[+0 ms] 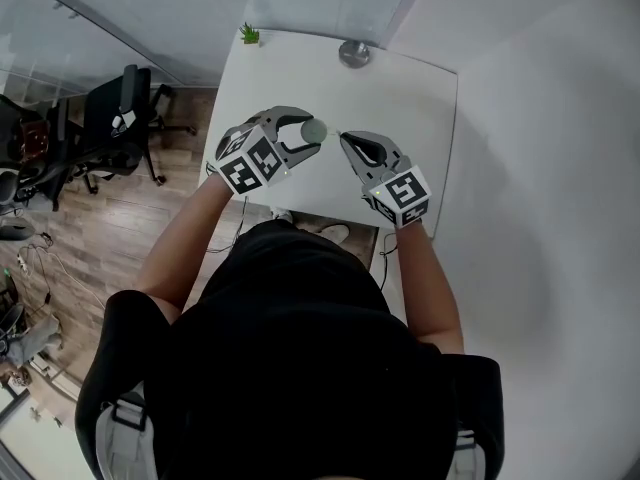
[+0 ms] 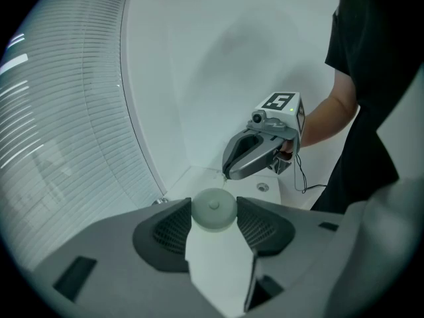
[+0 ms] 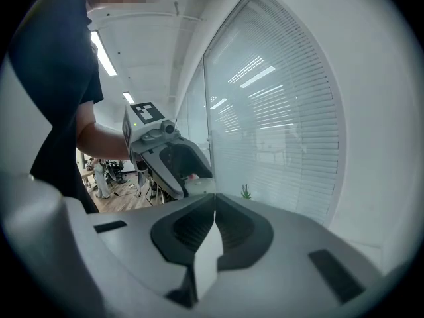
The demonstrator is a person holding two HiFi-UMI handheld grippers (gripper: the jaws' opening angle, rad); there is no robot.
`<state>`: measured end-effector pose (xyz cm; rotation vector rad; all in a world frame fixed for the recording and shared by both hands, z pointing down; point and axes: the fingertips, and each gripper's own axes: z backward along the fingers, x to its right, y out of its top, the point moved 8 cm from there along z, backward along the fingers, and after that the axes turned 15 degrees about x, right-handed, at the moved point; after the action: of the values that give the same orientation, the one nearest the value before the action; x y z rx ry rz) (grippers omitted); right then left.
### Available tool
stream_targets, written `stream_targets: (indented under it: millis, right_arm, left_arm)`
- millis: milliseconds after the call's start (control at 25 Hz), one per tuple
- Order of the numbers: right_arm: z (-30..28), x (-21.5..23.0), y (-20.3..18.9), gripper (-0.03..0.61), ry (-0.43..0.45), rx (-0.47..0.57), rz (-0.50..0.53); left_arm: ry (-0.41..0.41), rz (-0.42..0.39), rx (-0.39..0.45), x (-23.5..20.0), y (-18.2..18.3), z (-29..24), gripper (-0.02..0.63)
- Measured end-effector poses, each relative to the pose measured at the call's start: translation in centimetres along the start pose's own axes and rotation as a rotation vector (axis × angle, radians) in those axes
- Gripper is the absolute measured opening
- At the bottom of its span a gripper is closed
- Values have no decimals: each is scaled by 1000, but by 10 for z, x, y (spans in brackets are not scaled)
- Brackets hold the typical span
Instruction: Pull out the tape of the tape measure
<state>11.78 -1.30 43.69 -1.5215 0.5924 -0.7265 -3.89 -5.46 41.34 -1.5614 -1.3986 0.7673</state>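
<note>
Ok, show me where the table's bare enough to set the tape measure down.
The table is mostly bare: the far strip between the small plant and the round metal fitting, and the right side past the right gripper. Crowded only mid-table, where the left gripper holds the tape measure.

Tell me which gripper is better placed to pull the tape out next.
Likely right. The left gripper clamps the tape measure; the right gripper, fingers closed, sits beside it, free to draw away.

I count two tongs, my left gripper [image 1: 312,133] and right gripper [image 1: 345,140], and one tape measure [image 2: 213,209]. The tabletop [image 1: 400,98] has one plant [image 1: 249,34] at its far left corner and one silver cap [image 1: 353,53] at its far edge.
</note>
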Motion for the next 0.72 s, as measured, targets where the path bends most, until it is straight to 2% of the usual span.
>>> stream_targets:
  millis: [440, 720]
  right_arm:
    - [-13, 5, -3, 8, -35, -19, 1]
    - [-2, 11, -5, 9, -80, -25, -7]
  left_arm:
    - [31, 7, -22, -23, -21, 25, 225]
    - [45, 16, -27, -29, -26, 27, 225]
